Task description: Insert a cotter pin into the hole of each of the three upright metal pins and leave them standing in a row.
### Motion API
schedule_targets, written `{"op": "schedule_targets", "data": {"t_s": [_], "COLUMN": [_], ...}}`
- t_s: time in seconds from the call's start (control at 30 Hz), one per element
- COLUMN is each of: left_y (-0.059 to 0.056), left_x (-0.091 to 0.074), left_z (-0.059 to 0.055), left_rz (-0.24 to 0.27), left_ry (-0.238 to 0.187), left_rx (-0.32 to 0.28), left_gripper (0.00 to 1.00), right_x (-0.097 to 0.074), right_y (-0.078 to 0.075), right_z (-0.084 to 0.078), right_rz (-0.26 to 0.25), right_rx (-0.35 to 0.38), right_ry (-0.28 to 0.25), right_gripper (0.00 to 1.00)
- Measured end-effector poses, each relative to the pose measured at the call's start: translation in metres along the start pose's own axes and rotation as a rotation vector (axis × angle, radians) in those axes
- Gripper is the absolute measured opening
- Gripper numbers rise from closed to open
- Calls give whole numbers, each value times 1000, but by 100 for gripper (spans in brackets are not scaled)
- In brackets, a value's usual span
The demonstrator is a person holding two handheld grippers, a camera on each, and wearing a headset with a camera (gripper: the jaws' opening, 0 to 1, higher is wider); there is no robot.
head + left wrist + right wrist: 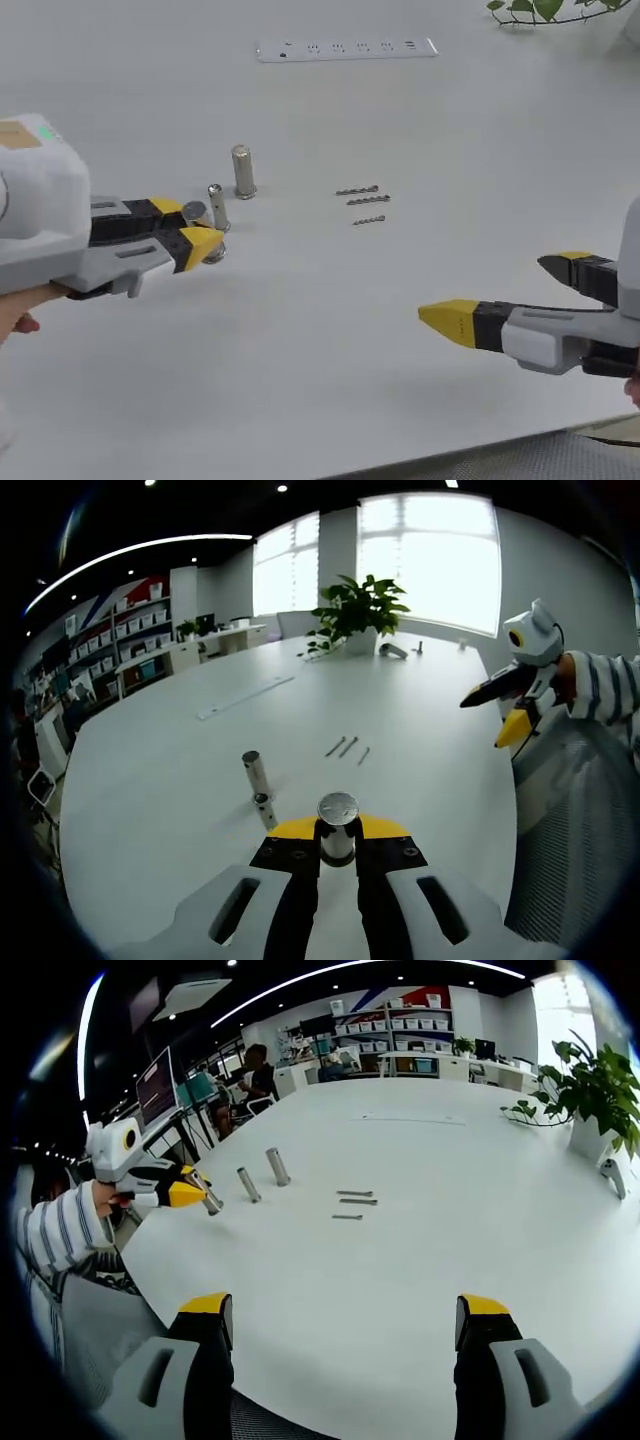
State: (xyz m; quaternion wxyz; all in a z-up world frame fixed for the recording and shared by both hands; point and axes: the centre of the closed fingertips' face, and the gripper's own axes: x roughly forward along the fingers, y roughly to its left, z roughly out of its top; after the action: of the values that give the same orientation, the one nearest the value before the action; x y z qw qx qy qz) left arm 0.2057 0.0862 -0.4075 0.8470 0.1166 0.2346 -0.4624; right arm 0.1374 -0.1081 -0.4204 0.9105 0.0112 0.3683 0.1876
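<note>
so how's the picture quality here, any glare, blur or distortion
Head view: soft even light, only faint shadows by the standing pins, hardly any distortion. Left gripper view: fisheye bends the table, the windows are blown out white, the held pin is sharp with a glint on its cap. Right gripper view: same bending, cotter pins small but clear.

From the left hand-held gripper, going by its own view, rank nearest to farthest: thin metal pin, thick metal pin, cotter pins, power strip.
1. The thin metal pin, just left of the jaws.
2. The thick metal pin, behind it, also left.
3. The cotter pins, ahead at mid-table.
4. The power strip, far back on the left.
</note>
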Motion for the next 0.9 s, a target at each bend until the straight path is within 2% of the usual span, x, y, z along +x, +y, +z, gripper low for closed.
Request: {"op": "schedule_targets", "data": {"t_s": [0.2, 0.53, 0.77, 0.9], "left_y": [-25, -56, -72, -78], "left_x": [15, 36, 45, 48], "left_z": [-5, -16, -25, -30], "left_rz": [-69, -158, -179, -174], "left_ry": [23, 58, 76, 85], "left_rx": [47, 85, 76, 60], "left_gripper": [9, 9, 9, 9], "right_x": [-2, 0, 2, 2], "right_y": [1, 0, -2, -3], "right_z": [-3, -4, -3, -2], "right_rz": [-4, -10, -20, -18], "right_rx": [-4, 0, -5, 7], "right_ry": [7, 17, 5, -2], "right_gripper": [91, 91, 92, 93]}}
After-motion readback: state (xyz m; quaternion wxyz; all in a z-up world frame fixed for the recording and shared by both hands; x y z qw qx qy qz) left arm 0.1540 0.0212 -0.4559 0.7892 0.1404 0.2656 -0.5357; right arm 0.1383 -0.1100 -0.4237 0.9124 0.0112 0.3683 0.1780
